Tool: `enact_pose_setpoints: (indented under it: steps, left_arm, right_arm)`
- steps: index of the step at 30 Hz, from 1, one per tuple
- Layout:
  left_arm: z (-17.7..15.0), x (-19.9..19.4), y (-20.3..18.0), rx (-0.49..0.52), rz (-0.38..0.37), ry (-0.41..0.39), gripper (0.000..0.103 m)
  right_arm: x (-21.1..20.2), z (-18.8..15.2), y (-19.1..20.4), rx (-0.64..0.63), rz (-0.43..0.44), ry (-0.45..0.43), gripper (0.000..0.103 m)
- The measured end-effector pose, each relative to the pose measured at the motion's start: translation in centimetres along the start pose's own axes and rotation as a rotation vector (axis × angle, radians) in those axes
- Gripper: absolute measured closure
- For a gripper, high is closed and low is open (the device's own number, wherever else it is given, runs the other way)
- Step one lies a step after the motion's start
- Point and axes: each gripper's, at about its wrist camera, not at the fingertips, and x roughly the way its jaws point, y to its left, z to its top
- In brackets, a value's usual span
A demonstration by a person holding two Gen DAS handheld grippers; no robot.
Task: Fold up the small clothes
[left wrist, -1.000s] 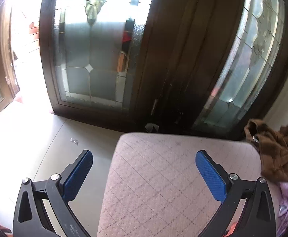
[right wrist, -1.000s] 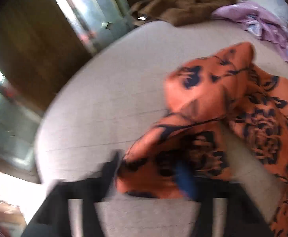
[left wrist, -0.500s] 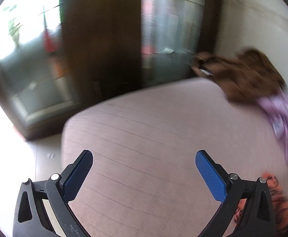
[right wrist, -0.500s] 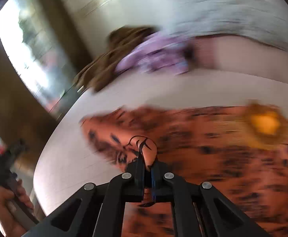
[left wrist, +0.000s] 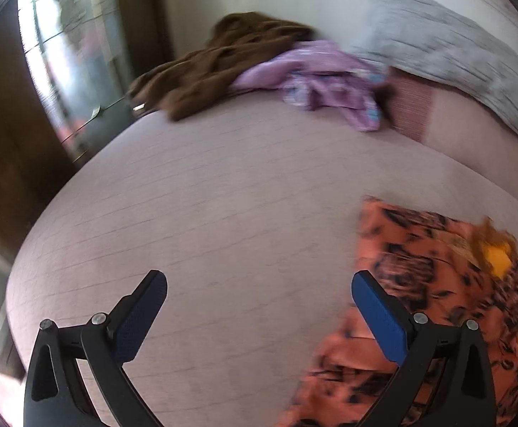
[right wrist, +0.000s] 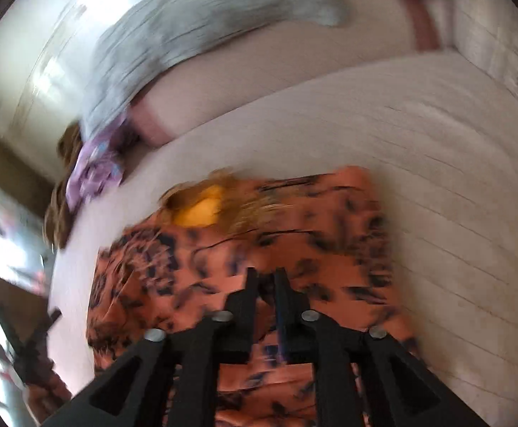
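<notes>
An orange garment with a dark flower print [right wrist: 294, 249] lies spread on the pale pink quilted bed [right wrist: 454, 178], with a yellow patch near its far edge. My right gripper [right wrist: 266, 279] is shut on a fold of this garment near its front middle. In the left wrist view the same garment [left wrist: 436, 277] lies at the right. My left gripper [left wrist: 259, 295] is open and empty above bare bed, its right finger at the garment's left edge.
A brown garment [left wrist: 223, 67] and a purple garment [left wrist: 330, 85] lie heaped at the bed's far end. A grey pillow [left wrist: 454, 57] leans on the wall. Dark wooden doors with glass panes [left wrist: 63, 71] stand to the left beyond the bed edge.
My left gripper has swung right, from facing the doors to facing the bed and the orange garment. My right gripper has closed on the garment and pulled it out flatter.
</notes>
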Motion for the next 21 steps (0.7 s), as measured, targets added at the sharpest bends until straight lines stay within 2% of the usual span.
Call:
enact_pose_setpoints:
  steps: [1, 2, 4, 5, 8, 9, 10, 11, 13, 14, 15, 16, 17, 19, 20, 21]
  left_arm:
    - [-0.3, -0.1, -0.9, 0.02, -0.013, -0.003, 0.0]
    - [-0.6, -0.2, -1.8, 0.046, -0.02, -0.006, 0.0]
    - [-1.6, -0.1, -4.0, 0.126, -0.012, -0.013, 0.0]
    - [-2.2, 0.0, -5.1, 0.151, -0.001, -0.012, 0.0]
    - [-3.3, 0.8, -6.0, 0.199, 0.029, 0.027, 0.0]
    - [-3.4, 1.4, -6.1, 0.202, 0.031, 0.047, 0.0]
    - [-3.6, 1.9, -6.0, 0.201, 0.034, 0.069, 0.0]
    - [-3.7, 2.1, -6.0, 0.201, 0.035, 0.08, 0.0]
    - [-3.8, 2.8, -5.6, 0.189, 0.019, 0.109, 0.0]
    - [-3.7, 3.1, -5.3, 0.174, 0.004, 0.122, 0.0]
    - [-3.6, 3.0, -4.9, 0.163, -0.008, 0.128, 0.0]
    - [-3.5, 3.1, -4.7, 0.154, -0.017, 0.132, 0.0]
    - [-3.5, 3.1, -4.6, 0.15, -0.022, 0.134, 0.0]
    - [-3.4, 3.0, -4.4, 0.152, -0.027, 0.136, 0.0]
    - [-3.3, 3.0, -4.4, 0.158, -0.027, 0.137, 0.0]
    - [-3.3, 3.0, -4.3, 0.162, -0.031, 0.139, 0.0]
  right_arm:
    - [-0.6, -0.1, -1.8, 0.059, 0.007, -0.029, 0.051]
    - [-0.8, -0.6, -3.1, 0.109, 0.032, -0.049, 0.028]
    - [-1.3, -1.2, -4.7, 0.152, 0.099, -0.054, 0.027]
    - [-1.3, -1.7, -5.0, 0.151, 0.168, -0.042, 0.027]
    - [-0.9, -2.9, -4.3, 0.169, 0.32, -0.035, 0.027]
    - [-0.2, -3.3, -3.6, 0.18, 0.373, -0.005, 0.027]
    - [0.6, -3.7, -2.9, 0.192, 0.386, 0.022, 0.027]
    - [1.4, -3.9, -2.4, 0.202, 0.368, 0.037, 0.029]
    - [3.3, -4.1, -1.2, 0.21, 0.262, 0.051, 0.041]
    - [4.0, -3.9, -1.0, 0.208, 0.235, 0.054, 0.065]
    - [4.8, -3.5, -0.2, 0.192, 0.215, 0.072, 0.081]
    - [5.1, -2.8, 0.8, 0.162, 0.2, 0.091, 0.085]
    - [4.6, -2.1, 1.9, 0.114, 0.175, 0.074, 0.096]
    - [2.2, -0.5, 3.9, -0.007, 0.107, -0.023, 0.096]
    - [0.0, 0.3, 4.8, -0.053, 0.094, -0.097, 0.096]
    - [-2.5, 0.9, 5.1, -0.069, 0.118, -0.173, 0.096]
